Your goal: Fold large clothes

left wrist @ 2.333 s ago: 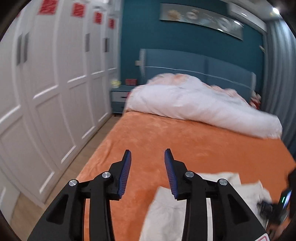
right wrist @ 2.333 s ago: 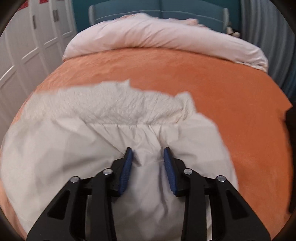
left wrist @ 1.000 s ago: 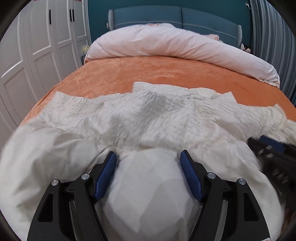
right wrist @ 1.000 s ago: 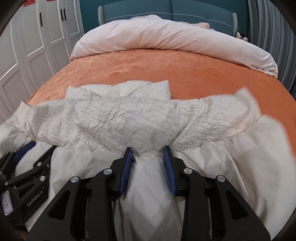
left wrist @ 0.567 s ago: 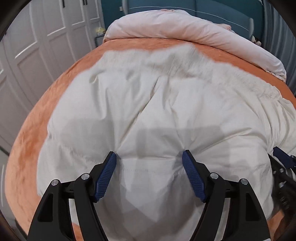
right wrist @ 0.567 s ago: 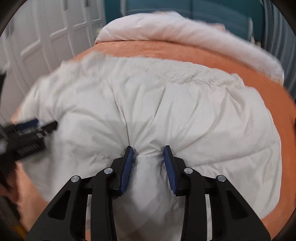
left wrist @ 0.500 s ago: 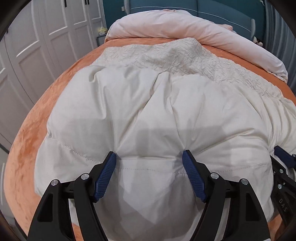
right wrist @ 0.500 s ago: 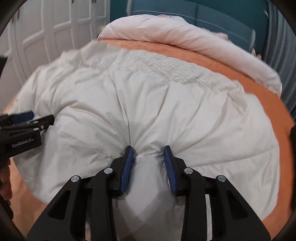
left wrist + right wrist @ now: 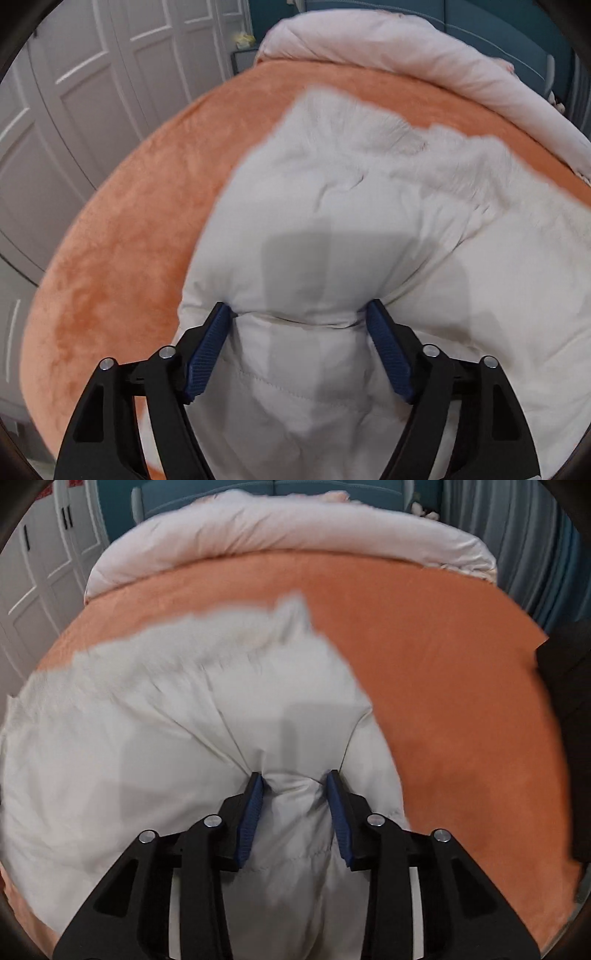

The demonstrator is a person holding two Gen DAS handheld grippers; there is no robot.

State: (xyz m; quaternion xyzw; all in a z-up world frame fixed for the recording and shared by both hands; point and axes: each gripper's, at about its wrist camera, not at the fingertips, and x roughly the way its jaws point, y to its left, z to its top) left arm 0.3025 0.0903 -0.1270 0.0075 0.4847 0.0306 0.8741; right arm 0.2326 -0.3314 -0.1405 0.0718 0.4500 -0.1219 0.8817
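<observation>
Two grippers angle down over an orange bedspread (image 9: 443, 672) by white wardrobes (image 9: 92, 92), left gripper (image 9: 299, 314) widening around the cream padded coat (image 9: 351, 221), right gripper (image 9: 295, 779) pinching its bunched fabric.

l gripper (image 9: 299, 317) jaws widening, r gripper (image 9: 294, 784) clamped.

Right gripper (image 9: 294, 788) clamped on a bunched fold of the white coat (image 9: 147, 738) — the coat spread over the orange bed (image 9: 443, 664), duvet (image 9: 288, 528) beyond.
</observation>
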